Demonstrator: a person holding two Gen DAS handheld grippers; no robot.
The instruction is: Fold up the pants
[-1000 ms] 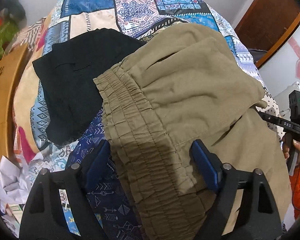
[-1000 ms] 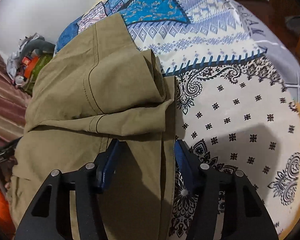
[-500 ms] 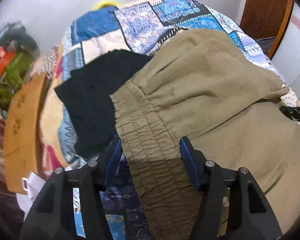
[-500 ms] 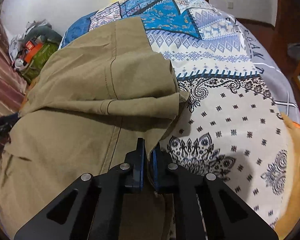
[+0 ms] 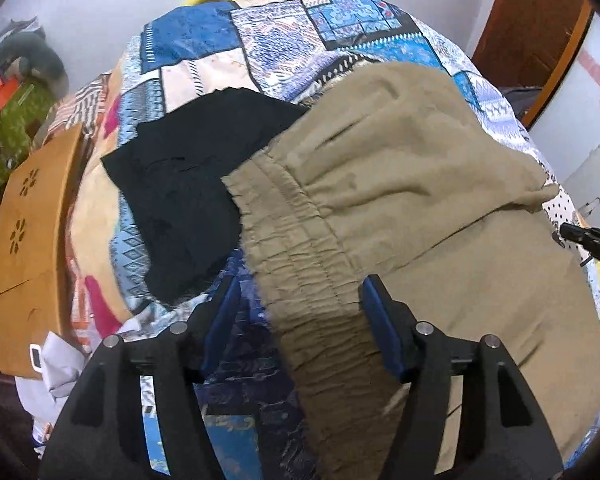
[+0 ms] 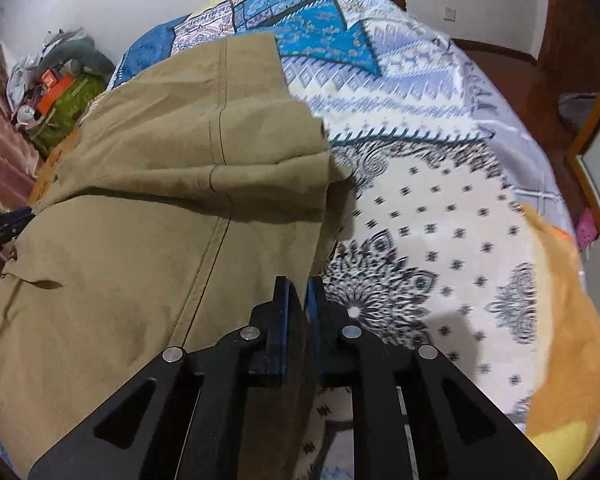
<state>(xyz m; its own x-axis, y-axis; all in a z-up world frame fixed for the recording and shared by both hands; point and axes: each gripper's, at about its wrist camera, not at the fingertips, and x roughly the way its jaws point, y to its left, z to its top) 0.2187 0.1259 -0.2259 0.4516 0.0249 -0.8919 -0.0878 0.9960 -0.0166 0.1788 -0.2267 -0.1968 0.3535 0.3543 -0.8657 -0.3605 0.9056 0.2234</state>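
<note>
Left wrist view: a black garment (image 5: 188, 200) lies on the patchwork bedspread (image 5: 260, 40), touching the elastic waistband (image 5: 300, 256) of the khaki pants (image 5: 420, 184), which are spread partly folded across the bed. The left gripper (image 5: 296, 316) straddles that waistband; its jaws have just been opening slightly, pads apart. Right wrist view: the right gripper (image 6: 298, 300) is clamped together on the pants' side edge (image 6: 300, 256)

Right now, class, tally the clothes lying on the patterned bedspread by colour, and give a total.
Khaki: 1, the pants, with the right tongs shut on their edge.
Black: 1, the black garment, lying beside the waistband.
Total: 2
</note>
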